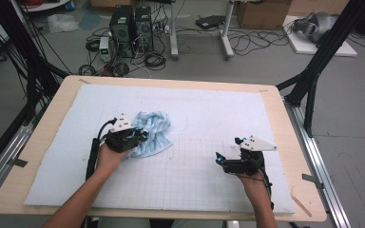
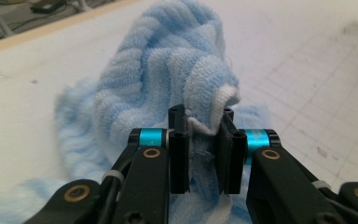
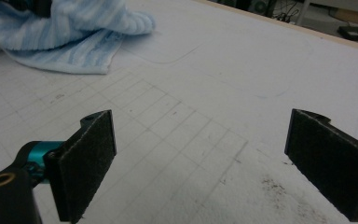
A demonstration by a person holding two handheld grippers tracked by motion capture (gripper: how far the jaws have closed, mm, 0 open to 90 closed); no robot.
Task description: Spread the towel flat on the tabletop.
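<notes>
A crumpled towel (image 1: 153,131) in light blue and white stripes lies left of centre on the white gridded mat (image 1: 204,118). My left gripper (image 1: 141,137) is at the towel's near-left edge. In the left gripper view its black pads (image 2: 179,149) pinch a white-edged fold of the towel (image 2: 168,60), which bunches up above them. My right gripper (image 1: 228,149) rests low over the mat at the right, apart from the towel. Its jaws stand wide, pads (image 3: 86,163) far apart over bare mat, with the towel (image 3: 60,32) farther off at the upper left.
The mat covers a wooden table (image 1: 38,142) with a bare rim all round. Black frame posts (image 1: 313,71) stand at the table's right and left. Computer towers (image 1: 130,28), cables and boxes sit on the floor beyond the far edge.
</notes>
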